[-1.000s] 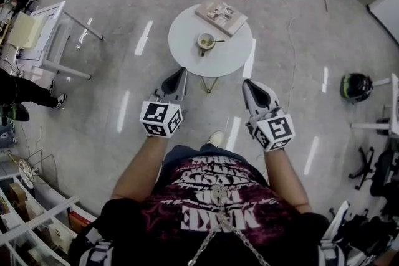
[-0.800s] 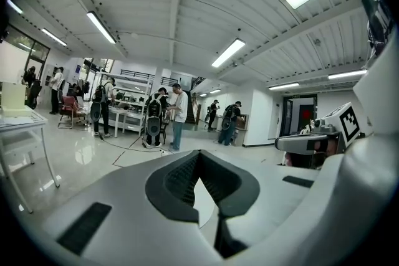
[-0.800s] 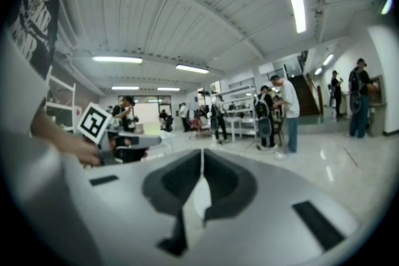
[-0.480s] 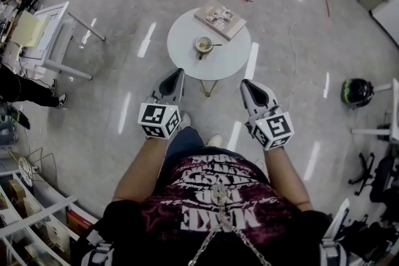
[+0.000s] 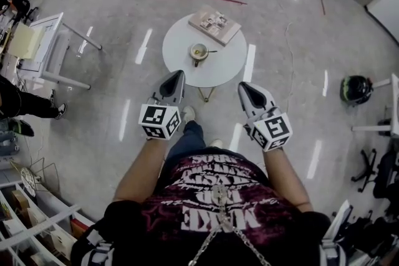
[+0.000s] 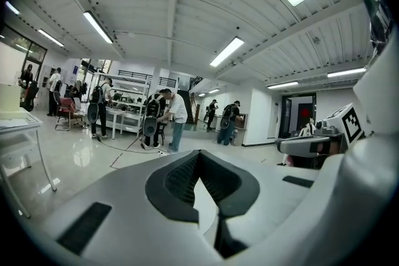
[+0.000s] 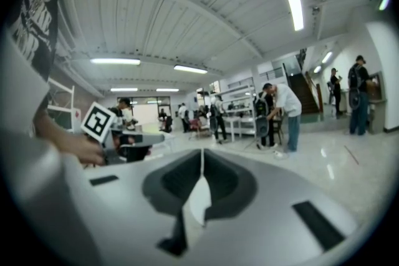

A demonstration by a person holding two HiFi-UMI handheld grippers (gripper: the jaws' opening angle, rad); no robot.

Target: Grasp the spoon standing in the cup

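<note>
Spoon (image 5: 210, 51) handle jutting rightward from cup (image 5: 198, 52); left tool (image 5: 179, 75) and right tool (image 5: 242, 87) pressed together, empty

Left gripper (image 5: 177, 74) and right gripper (image 5: 244, 86) shells: smooth matt grey plastic. Pads (image 6: 177, 180): black, ribbed, rubbery look. Floor (image 5: 112, 71) under both grippers: polished, glossy, mirrors the ceiling lights. Tabletop (image 5: 181, 62) ahead of them: white, smooth. Cup (image 5: 199, 52) looks glazed.
</note>
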